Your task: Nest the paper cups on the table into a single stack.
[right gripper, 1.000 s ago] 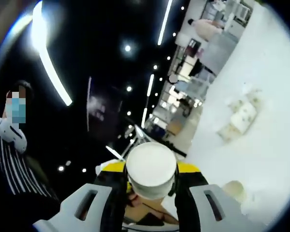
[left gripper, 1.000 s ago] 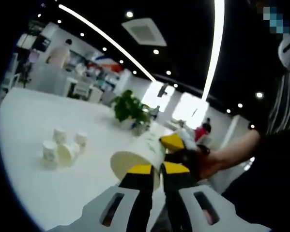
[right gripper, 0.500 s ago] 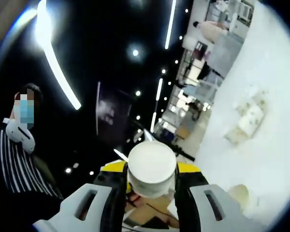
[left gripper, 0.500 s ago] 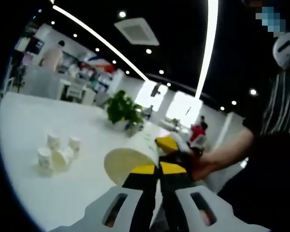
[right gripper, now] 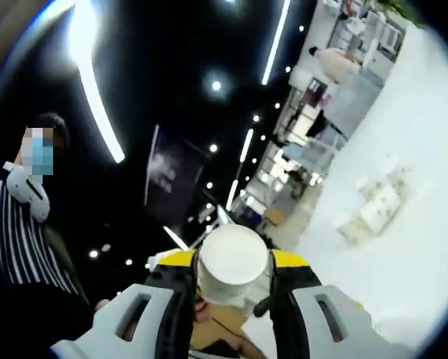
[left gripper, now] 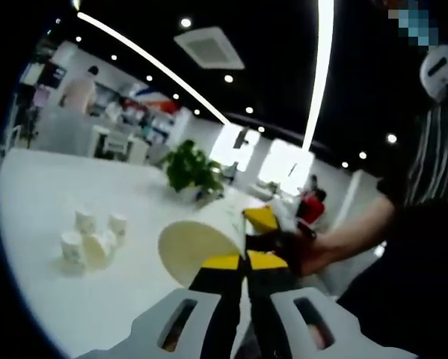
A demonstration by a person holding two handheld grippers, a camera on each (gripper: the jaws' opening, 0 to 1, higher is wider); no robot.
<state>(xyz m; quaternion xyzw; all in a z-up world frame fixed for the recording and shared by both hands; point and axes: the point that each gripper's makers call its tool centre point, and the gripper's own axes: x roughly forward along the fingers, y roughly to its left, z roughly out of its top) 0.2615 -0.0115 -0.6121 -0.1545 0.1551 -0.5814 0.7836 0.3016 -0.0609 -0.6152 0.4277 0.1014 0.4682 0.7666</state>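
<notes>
Looking along the left gripper (left gripper: 244, 262), its two yellow-tipped jaws stand together and pinch the rim of a paper cup (left gripper: 201, 243), which lies on its side in the air above the white table (left gripper: 51, 187), with its open mouth turned to the camera. Just behind this cup the right gripper (left gripper: 272, 228) comes in from the right, with the person's hand (left gripper: 313, 254) and bare forearm behind it. The right gripper view gives the other side of the same meeting: there the right gripper (right gripper: 233, 263) is clamped on the cup (right gripper: 232, 265) from both sides, and one sees the round white bottom of the cup, not its mouth. Whether one cup or two nested cups are held between the grippers, I cannot tell, because each view shows only one end. Far on the table a small group of loose paper cups (left gripper: 93, 239) waits; in the left gripper view I count about four, three upright and one on its side, touching or just beside each other. In the right gripper view the same group (right gripper: 377, 209) is blurred and too small to count. A green potted plant (left gripper: 192, 170) stands on the table behind the held cup, and the person's striped shirt (right gripper: 18, 247) shows at the left edge.
</notes>
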